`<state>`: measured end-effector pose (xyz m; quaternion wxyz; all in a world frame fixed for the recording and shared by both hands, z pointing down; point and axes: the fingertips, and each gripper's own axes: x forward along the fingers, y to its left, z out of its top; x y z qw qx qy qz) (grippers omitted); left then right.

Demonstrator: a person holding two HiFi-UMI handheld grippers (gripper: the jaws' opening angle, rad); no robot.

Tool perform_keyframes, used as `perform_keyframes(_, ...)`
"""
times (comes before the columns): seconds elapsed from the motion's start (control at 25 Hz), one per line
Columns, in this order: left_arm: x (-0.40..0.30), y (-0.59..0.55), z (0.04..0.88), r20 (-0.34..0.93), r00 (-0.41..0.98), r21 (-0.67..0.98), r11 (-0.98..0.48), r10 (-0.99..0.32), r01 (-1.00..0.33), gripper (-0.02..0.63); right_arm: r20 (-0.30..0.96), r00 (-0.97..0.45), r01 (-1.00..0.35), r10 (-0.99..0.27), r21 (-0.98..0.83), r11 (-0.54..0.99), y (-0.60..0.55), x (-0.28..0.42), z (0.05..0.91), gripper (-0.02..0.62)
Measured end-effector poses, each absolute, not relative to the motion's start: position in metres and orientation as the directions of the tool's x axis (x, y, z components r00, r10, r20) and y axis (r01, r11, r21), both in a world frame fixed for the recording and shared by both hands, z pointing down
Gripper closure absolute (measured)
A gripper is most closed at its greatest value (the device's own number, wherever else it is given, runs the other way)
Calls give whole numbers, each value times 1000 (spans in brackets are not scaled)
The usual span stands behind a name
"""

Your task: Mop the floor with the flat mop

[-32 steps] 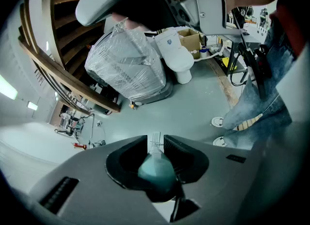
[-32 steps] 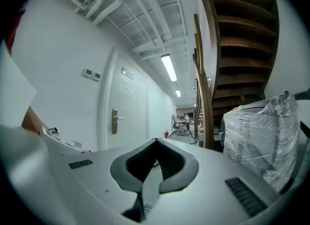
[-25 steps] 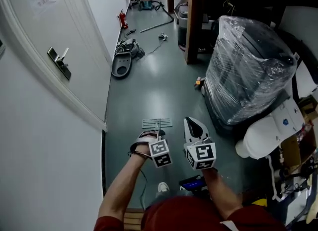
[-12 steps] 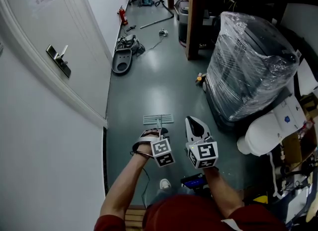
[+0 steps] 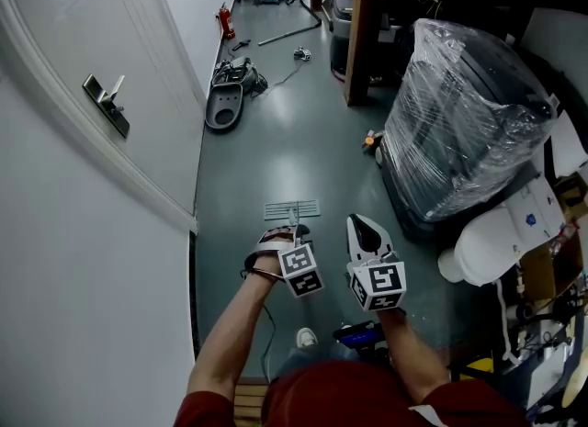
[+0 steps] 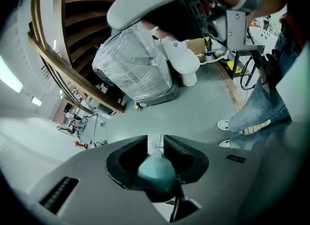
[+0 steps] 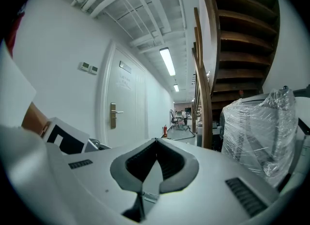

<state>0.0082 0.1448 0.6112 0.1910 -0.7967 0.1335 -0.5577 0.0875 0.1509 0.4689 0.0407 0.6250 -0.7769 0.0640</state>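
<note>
The flat mop's head (image 5: 292,209) lies flat on the grey floor (image 5: 303,140), just ahead of the person. Its thin handle rises from the head to the left tool (image 5: 290,232). In the left gripper view that tool (image 6: 156,144) is pinching the handle's rounded teal end (image 6: 155,172) between its pads, with the mop head in sight beyond them.

The right tool (image 5: 356,223) hovers just right of the mop head, apart from the handle. Its jaws are pressed together at the tips with nothing between them (image 7: 156,142).

A white shoe (image 5: 304,337) stands on the floor behind the mop head. Left of the head is a white door (image 5: 138,85). To its right stands a large plastic-wrapped bundle (image 5: 459,113). Well beyond it, by the wall, lies a grey oval thing (image 5: 223,108).
</note>
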Motion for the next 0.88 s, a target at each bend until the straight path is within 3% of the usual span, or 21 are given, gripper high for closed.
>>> perform_keyframes(0.48,-7,75,633,820,353,-489,-872,-451,21,491,150,-152,-988,-977,-50,147,97,84,483,578)
perform_keyframes(0.88,31,-24,624,830,334,-475,-880,-446,7,491,143,-192,-981,-971,-68,184,-9,125,482,578)
